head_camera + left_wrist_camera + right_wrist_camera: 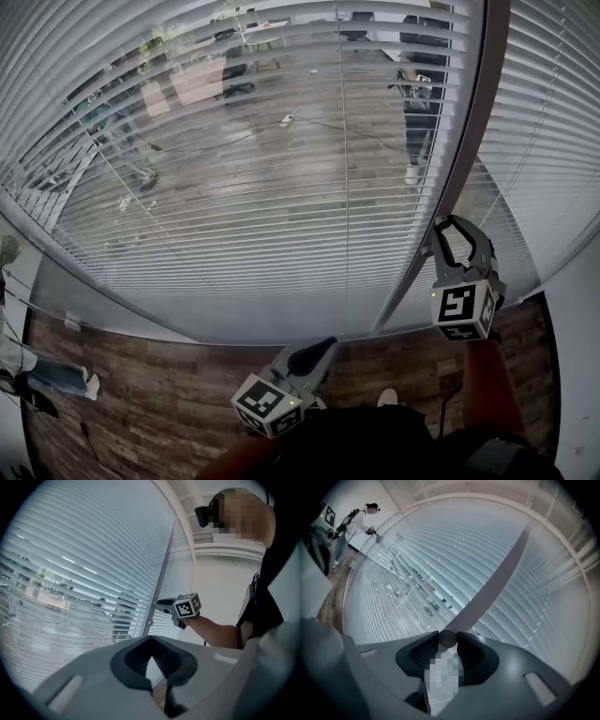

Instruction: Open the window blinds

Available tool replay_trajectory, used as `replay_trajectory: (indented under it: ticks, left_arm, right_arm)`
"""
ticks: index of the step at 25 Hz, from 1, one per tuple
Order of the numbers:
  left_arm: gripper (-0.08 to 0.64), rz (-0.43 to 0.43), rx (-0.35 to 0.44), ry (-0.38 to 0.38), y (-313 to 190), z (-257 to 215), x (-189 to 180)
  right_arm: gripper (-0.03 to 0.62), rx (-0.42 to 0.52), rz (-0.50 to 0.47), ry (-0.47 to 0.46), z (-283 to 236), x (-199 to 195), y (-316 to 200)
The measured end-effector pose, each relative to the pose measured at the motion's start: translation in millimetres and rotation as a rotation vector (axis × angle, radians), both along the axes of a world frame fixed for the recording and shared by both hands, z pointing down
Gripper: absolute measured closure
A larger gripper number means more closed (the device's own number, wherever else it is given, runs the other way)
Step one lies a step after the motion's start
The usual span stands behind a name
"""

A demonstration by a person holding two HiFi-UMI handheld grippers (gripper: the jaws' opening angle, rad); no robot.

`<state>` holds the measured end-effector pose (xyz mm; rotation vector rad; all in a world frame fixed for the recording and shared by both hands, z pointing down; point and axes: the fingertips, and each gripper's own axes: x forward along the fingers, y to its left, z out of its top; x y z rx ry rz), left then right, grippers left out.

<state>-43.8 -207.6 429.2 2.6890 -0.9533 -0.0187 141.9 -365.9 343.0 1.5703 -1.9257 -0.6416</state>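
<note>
Right hand-held gripper [448, 227] is clamped on the blinds' wand [497, 578]. In the right gripper view the rod sits squarely between the two pads, pinched near its lower end. That looks like the sensible spot, since a firm hold low down should give enough leverage to work the rod and tilt the slats. The window blinds [234, 187] hang fully down across the glass just ahead, and the slats are angled enough that you can partly see through them, so I'd guess the job's somewhere mid-way. Left hand-held gripper [323, 349] is closed on nothing and parked low, well back from the window over the wooden floor [141, 403], probably just keeping out of the way.
</note>
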Motion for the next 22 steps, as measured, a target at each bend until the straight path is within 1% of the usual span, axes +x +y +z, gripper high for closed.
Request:
replay_trajectory:
  ticks: [7, 10, 13, 15, 17, 19, 22]
  left_arm:
    - [0.560, -0.004, -0.004, 0.008, 0, -1, 0]
    - [0.560, -0.010, -0.010, 0.015, 0, -4, -1]
    - [0.560, -0.004, 0.001, 0.011, 1, -2, -1]
    - [0.560, -0.003, -0.003, 0.012, 2, 2, -2]
    - [0.560, -0.002, -0.007, 0.010, 3, 5, -2]
    - [0.560, -0.002, -0.005, 0.001, 3, 5, -3]
    - [0.560, 0.000, -0.002, -0.012, 3, 4, -2]
  right_arm:
    - [0.445, 0.034, 0.032, 0.198, 6, -2, 0]
    - [0.445, 0.038, 0.042, 0.223, 7, -1, 1]
    - [0.445, 0.039, 0.045, 0.219, 5, -1, 0]
    - [0.445, 0.033, 0.037, 0.177, 5, -1, 0]
    - [0.437, 0.027, 0.020, 0.086, 3, -2, 3]
    - [0.428, 0.021, 0.006, -0.028, -1, -1, 5]
    - [0.428, -0.002, -0.047, -0.240, -10, -5, 9]
